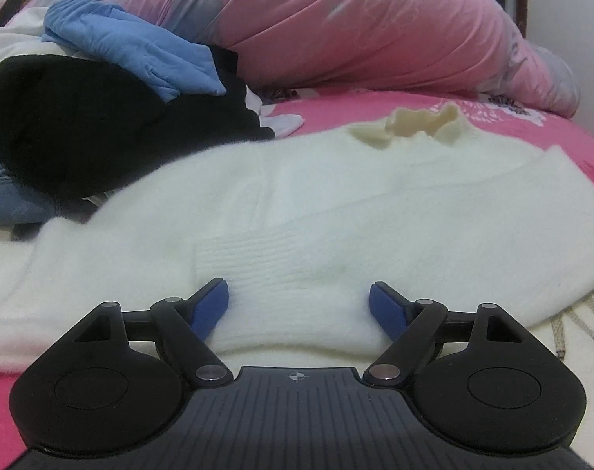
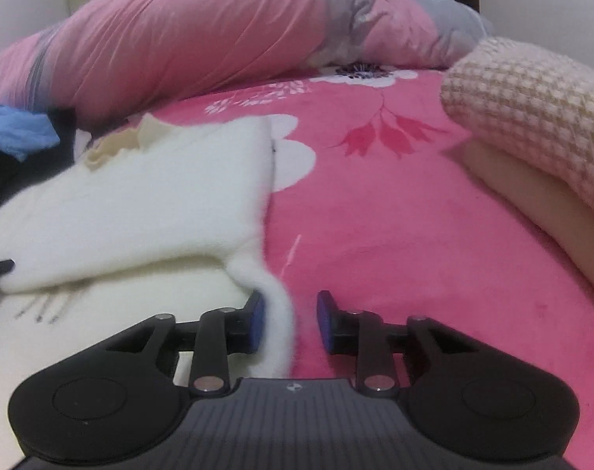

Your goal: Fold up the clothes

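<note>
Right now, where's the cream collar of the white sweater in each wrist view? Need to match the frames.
Left wrist: the cream collar sits upper centre-right, at the far edge of the white sweater.
Right wrist: the collar sits upper left, at the sweater's far edge.
Shared landmark: the pink duvet bunched behind it in both.

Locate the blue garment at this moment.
In the left wrist view the blue garment lies upper left atop the black clothing, against the pink quilt.
</note>
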The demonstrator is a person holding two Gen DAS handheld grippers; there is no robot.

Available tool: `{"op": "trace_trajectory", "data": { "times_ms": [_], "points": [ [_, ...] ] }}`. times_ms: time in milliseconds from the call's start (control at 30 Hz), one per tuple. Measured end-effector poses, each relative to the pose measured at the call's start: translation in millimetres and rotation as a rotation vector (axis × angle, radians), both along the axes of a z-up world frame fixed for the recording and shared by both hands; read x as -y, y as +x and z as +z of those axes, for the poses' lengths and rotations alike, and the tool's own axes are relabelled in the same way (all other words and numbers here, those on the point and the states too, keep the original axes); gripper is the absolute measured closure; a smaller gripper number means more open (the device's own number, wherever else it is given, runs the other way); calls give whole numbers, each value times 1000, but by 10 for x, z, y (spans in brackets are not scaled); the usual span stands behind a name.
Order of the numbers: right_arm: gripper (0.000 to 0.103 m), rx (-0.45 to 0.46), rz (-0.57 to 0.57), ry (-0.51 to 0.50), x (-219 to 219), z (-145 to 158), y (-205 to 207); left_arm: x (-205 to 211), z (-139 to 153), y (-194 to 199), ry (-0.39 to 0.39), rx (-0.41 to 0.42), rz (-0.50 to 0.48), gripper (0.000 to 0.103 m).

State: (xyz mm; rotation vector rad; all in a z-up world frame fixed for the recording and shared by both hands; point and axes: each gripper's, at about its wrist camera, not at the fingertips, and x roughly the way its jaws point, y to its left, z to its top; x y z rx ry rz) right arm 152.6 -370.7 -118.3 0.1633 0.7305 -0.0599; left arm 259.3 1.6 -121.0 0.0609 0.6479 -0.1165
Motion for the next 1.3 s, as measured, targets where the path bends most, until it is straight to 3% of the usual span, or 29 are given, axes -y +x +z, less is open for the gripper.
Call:
{"op": "trace_trajectory", "data": {
  "times_ms": [67,133,233,333,400,467,500,567,733,833,933,1000,1100,1167,1233,1300],
  "points": [
    [61,-18,18,-15,-5,85,-37,-2,-19,-10,8,-2,3,22],
    [61,-33,49,-49,-28,225,-79,17,-13,0,6,-1,1,21],
    [61,31,77,-95,-82,519,-185,10,-21,7,-4,3,-3,20],
    [63,113,87,-73,-172,726,-7,2,-31,3,-8,9,-4,20],
    [68,137,98,-55,-244,698,272,-10,-29,-7,-15,13,-2,20],
    [76,95,99,-75,-328,474,604,-21,-26,-11,-21,15,0,20],
    [78,46,95,-94,-364,283,758,-27,-25,-13,-25,16,0,20],
    [78,-22,77,-35,-310,-97,902,-41,-25,-12,-33,17,0,20],
    [80,-6,75,26,-182,352,920,-64,-31,-27,-48,23,0,20],
    [81,27,59,-12,-229,455,1251,-74,-31,-29,-56,25,0,20],
    [81,-28,29,-21,-263,148,1685,-97,-33,-37,-71,29,1,20],
    [81,-36,25,-17,-265,-83,1764,-129,-32,-42,-91,31,1,20],
    [82,-59,24,19,-211,108,1759,-171,-29,-50,-120,35,0,20],
    [82,-24,28,43,-182,249,1804,-191,-28,-49,-132,37,-1,20],
    [82,-11,25,25,-193,272,1968,-196,-27,-50,-138,38,-1,20],
    [82,-30,24,1,-243,111,2213,-202,-27,-51,-143,39,-1,20]
  ]
}}
